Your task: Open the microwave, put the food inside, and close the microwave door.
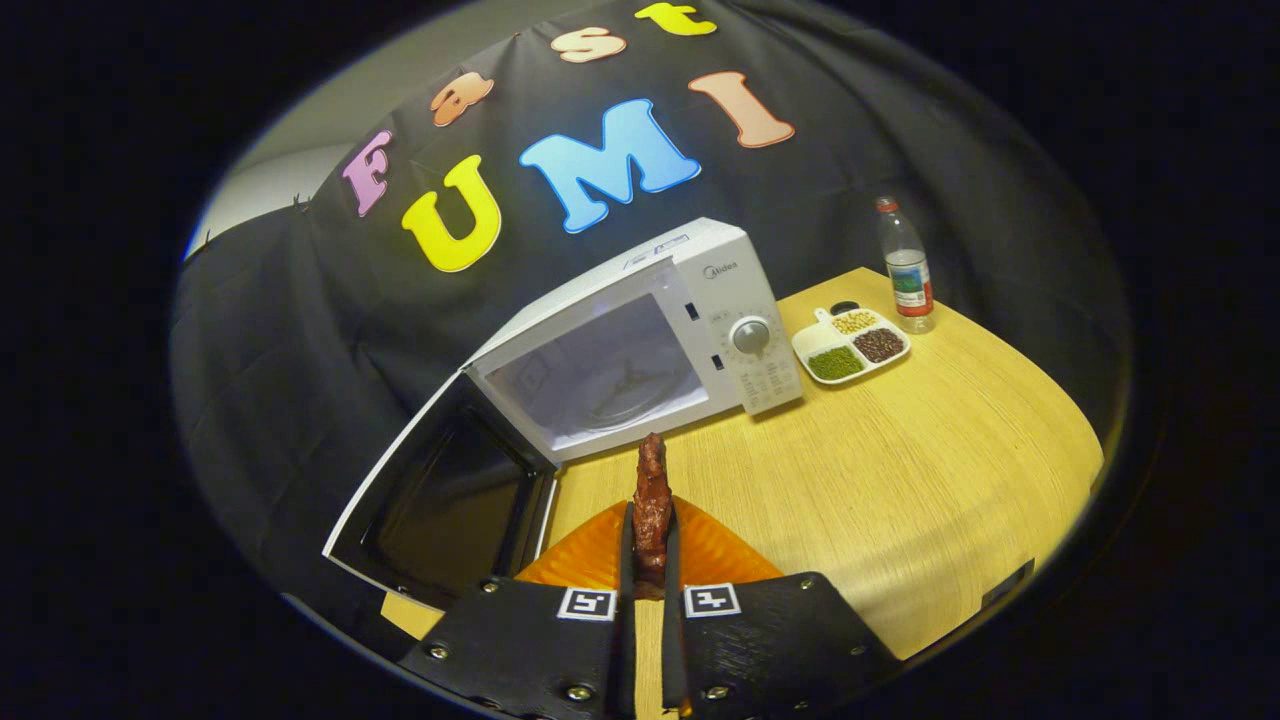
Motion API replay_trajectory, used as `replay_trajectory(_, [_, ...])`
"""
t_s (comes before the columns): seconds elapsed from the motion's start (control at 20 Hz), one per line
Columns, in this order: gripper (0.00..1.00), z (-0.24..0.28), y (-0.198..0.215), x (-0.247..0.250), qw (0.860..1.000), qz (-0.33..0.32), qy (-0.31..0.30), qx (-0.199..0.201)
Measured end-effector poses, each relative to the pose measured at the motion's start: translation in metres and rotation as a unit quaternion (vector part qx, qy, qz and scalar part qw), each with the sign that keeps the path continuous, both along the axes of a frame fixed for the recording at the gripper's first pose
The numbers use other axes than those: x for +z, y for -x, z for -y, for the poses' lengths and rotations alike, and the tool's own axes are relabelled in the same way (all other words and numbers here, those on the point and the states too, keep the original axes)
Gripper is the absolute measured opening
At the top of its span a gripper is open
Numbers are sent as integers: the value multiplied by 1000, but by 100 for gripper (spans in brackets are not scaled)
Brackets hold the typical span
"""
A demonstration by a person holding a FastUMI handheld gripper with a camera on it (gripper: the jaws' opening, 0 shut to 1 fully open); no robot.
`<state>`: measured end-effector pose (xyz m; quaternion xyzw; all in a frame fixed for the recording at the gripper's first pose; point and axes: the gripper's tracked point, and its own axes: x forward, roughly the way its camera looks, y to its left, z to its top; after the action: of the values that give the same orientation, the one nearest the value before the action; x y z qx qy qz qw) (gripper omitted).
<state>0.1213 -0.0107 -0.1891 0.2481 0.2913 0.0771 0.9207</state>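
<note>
Gripper view looks along the two fingers of the gripper (pixel 650 560), which are drawn close together and pinch one piece of dark reddish-brown food (pixel 652 500) between them. The food stands upright in the grasp, its upper end rising above the fingertips. Directly under it lies one orange plate (pixel 720 555), ribbed toward its rim, resting on the wooden table (pixel 900 470); whether the bottom of the food touches the plate cannot be told.

Just beyond the food stands one white microwave (pixel 640 340), set at an angle on the table. Its door (pixel 440 500) hangs wide open on the left side, and the dark inner window of the door faces the fingers. The cavity is lit and holds a glass turntable; nothing lies on it. One round dial (pixel 750 335) sits on the control panel at the microwave's right.

Further out, to the right of the microwave, rests one white divided tray (pixel 805 345) with three compartments: pale yellowish grains in the far one, dark brown beans in the right one, green beans in the near one. Just beside the tray, on its far right, stands one clear plastic bottle (pixel 908 265), upright, with a red cap and a label.
</note>
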Motion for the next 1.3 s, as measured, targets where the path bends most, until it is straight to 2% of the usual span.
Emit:
replay_trajectory(0.65, [10,-65,-122,-15,999,28,-36,23])
replay_trajectory(0.9, [10,-83,-170,-25,999,40,-21,27])
replay_trajectory(1.3, [10,-102,-239,-51,997,56,-46,-1])
